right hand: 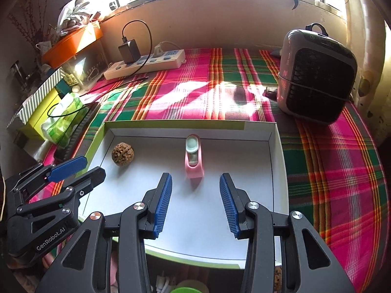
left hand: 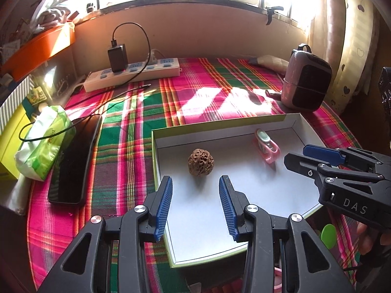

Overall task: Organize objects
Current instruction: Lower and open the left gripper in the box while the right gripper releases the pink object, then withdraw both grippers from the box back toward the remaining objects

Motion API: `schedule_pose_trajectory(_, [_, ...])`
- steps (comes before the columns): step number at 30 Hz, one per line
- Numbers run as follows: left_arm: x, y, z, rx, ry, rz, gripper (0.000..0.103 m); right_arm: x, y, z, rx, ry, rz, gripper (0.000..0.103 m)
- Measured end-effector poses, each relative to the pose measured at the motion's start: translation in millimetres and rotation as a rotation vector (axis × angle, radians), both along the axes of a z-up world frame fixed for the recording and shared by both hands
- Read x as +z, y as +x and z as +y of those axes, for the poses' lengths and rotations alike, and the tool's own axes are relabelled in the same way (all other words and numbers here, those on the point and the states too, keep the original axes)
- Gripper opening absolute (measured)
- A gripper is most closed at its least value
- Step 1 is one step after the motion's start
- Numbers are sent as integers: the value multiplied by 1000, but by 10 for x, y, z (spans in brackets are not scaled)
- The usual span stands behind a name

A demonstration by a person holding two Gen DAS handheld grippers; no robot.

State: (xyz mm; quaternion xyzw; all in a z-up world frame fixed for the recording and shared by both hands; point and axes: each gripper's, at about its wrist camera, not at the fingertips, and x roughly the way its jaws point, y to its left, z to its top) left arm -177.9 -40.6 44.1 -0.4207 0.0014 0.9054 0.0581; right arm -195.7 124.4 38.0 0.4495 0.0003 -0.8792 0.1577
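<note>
Judging by looks, the walnut [left hand: 199, 162] is light, hard & round w/ a rough pitted shell: decent friction, but it could roll, so pinch across its widest middle. The pink clip-like item [right hand: 194, 157] (can't tell exactly what it is) looks like light, stiff, smooth plastic w/ a pale green oval end; best taken across its long narrow sides.

Both lie inside the shallow white tray [left hand: 297, 124] w/ green outer edge, on the plaid-covered table [left hand: 200, 85]. Walnut sits toward tray's left side, pink item nearer the back wall, well apart from each other.

Left gripper [left hand: 195, 206] hovers released, nothing between its blue pads, walnut just ahead. Right gripper [right hand: 195, 205] likewise released & empty, pink item just ahead of it. Neither touches anything.
</note>
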Motion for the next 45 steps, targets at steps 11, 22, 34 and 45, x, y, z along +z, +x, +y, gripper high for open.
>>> schedule_pose_trajectory(11, [66, 409, -123, 6, 26, 41, 38, 132, 382, 82, -5, 2, 71, 42])
schedule_pose_trajectory(22, [-44, 720, -309, 7, 78, 42, 38, 183, 771, 281, -37, -2, 128, 42])
schedule_pose_trajectory(34, [-175, 826, -223, -99, 132, 29, 38, 142, 1068, 558, -100, 9, 149, 42])
schedule_pose_trajectory(45, [-272, 774, -183, -129, 142, 3, 39, 26, 1160, 753, -147, 7, 119, 42])
